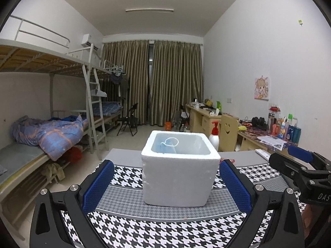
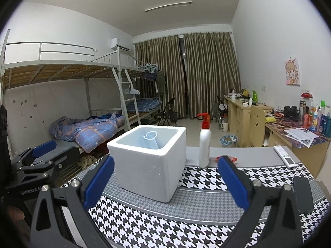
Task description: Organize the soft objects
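A white foam box (image 1: 178, 177) (image 2: 148, 163) stands on the houndstooth cloth. Inside it lies a light blue face mask (image 1: 167, 144) (image 2: 151, 141) with a white ear loop. My left gripper (image 1: 165, 186) is open just in front of the box, blue pads wide apart and nothing between them. My right gripper (image 2: 165, 183) is open too, to the right of the box and empty. Each gripper shows at the edge of the other's view: the right gripper (image 1: 300, 161) and the left gripper (image 2: 41, 155). A small red thing (image 2: 231, 159) lies behind the right pad, mostly hidden.
A white pump bottle with a red top (image 2: 204, 142) (image 1: 214, 133) stands behind the box to its right. A white remote (image 2: 284, 156) and a black phone (image 2: 303, 194) lie at the table's right side. Bunk beds (image 1: 51, 128) stand left, desks (image 2: 244, 111) right.
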`<state>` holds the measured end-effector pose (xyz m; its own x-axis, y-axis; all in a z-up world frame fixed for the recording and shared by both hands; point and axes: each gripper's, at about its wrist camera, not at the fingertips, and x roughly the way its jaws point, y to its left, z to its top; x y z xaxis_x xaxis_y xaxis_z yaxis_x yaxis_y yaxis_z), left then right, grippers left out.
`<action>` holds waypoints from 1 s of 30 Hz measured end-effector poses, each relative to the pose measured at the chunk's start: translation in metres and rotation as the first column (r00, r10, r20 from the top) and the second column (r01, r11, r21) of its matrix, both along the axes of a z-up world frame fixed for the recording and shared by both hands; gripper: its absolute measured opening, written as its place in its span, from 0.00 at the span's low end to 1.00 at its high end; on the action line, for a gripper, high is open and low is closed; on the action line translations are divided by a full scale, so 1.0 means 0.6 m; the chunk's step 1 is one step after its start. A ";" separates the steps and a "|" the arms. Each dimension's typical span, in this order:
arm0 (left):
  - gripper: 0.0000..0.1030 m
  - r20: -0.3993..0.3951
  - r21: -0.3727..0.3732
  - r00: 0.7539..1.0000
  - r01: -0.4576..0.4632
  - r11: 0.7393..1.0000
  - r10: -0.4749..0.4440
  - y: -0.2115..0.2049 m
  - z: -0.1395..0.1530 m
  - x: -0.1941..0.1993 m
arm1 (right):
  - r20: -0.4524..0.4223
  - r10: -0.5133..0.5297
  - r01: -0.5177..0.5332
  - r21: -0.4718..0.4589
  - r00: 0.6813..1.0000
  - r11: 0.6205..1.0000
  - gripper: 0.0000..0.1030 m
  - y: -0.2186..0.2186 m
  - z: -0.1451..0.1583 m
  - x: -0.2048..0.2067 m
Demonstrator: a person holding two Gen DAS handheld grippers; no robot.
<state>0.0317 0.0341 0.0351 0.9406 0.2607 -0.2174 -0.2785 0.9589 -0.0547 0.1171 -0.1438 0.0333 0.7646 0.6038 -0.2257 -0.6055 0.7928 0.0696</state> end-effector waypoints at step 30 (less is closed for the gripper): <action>0.99 -0.027 0.001 1.000 -0.004 1.000 0.004 -0.010 -0.060 -0.013 | 0.007 -0.019 0.019 -0.014 1.000 1.000 0.99 -0.015 -0.054 -0.016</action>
